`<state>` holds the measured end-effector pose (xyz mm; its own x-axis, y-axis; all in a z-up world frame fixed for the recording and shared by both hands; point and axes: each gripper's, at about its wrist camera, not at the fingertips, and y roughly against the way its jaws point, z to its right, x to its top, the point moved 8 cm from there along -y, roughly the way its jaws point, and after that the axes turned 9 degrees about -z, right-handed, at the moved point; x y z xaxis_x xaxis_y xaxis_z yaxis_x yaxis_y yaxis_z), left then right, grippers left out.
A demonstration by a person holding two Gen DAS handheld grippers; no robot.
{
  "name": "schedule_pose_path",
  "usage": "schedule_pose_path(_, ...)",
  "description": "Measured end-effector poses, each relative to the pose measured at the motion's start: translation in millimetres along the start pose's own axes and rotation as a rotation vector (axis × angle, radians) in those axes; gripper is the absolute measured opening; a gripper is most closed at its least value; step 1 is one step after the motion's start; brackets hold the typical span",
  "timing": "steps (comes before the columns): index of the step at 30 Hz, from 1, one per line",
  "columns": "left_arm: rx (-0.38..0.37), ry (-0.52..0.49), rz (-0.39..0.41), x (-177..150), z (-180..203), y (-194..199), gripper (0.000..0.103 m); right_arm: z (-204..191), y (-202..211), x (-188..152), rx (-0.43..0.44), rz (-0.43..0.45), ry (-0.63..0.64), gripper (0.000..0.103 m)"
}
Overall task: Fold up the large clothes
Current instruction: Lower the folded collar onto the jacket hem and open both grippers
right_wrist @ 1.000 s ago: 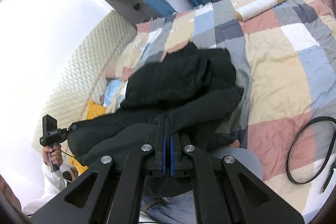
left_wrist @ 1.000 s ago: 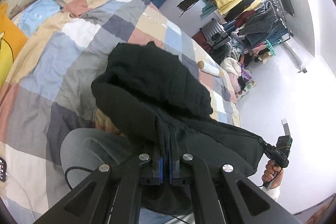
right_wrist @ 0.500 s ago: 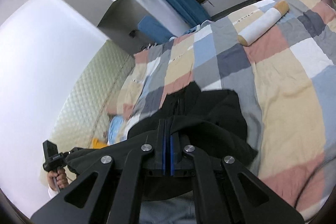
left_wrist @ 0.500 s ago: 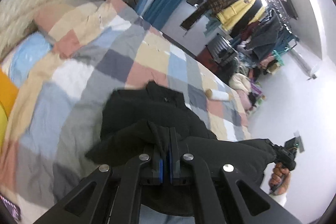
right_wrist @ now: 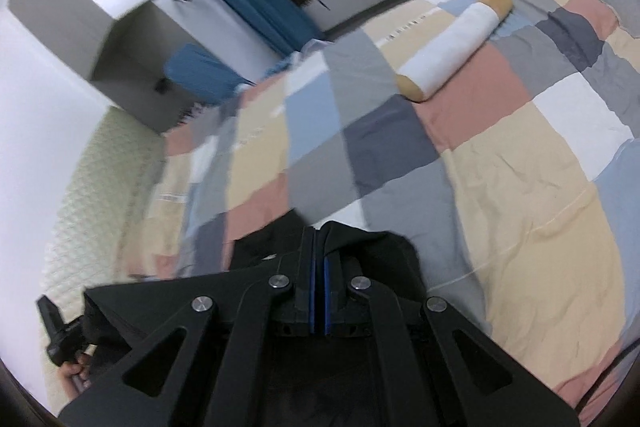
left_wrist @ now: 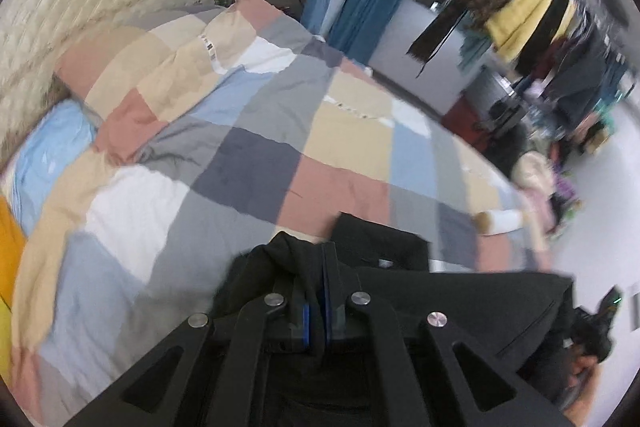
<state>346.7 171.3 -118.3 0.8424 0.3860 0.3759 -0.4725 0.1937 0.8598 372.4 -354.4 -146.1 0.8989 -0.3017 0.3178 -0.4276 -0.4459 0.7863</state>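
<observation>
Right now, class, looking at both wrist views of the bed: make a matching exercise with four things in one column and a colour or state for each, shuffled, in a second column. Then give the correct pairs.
Things:
1. black garment
2. bolster
3. hanging jacket
4. curtain

Descriptions:
A. yellow
B. white middle, tan ends, lying on the quilt
C. pinched in the shut jaws of both the left gripper and the right gripper
D. blue

Pairs: 1-C, 2-B, 3-A, 4-D
</observation>
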Motion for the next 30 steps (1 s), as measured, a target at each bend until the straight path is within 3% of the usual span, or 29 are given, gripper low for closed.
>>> schedule_pose_path(4,0.095,-0.047,-0.025,16.6,3.8,-60.8,0.006,17.3,-46.5,14.7,-0.084,-0.03,-0.004,0.003)
schedule_pose_path(11,0.147,-0.053,-0.101,24.9,-2.1,-140.3,0.006,49.5,-116.8,21.8,-0.174,-0.068,0.011,0.003)
schedule_pose_path(17,0.149,-0.064,-0.132,28.3,-4.1,-158.4,0.006,70.7,-144.7,17.8,-0.112,-0.087,-0.079,0.003)
schedule_pose_path(22,0.033,0.017,-0.159,20.3,-12.2,-143.7,0.007,76.1,-132.5,14.4,0.007,-0.081,-0.175,0.009)
schedule_pose_path(23,0.021,0.012,-0.16,18.8,-10.7,-139.0,0.007,75.1,-128.5,13.7,0.019,-0.079,-0.182,0.011)
schedule_pose_path(25,-0.017,-0.003,-0.177,11.5,-9.1,-124.4,0.01,71.2,-116.7,12.6,0.035,-0.07,-0.182,0.025)
schedule_pose_path(27,-0.082,0.03,-0.192,4.1,-11.6,-105.0,0.017,65.2,-92.9,11.5,0.059,-0.035,-0.181,0.059)
schedule_pose_path(28,-0.111,0.055,-0.189,2.3,-12.9,-96.1,0.019,62.2,-82.7,11.5,0.066,-0.014,-0.176,0.061)
schedule_pose_path(29,-0.151,0.091,-0.183,0.1,-15.9,-83.1,0.031,59.2,-71.6,11.1,0.069,0.001,-0.165,0.061)
schedule_pose_path(30,-0.196,0.121,-0.168,-1.4,-18.4,-66.1,0.051,54.4,-58.2,10.1,0.07,0.014,-0.146,0.061)
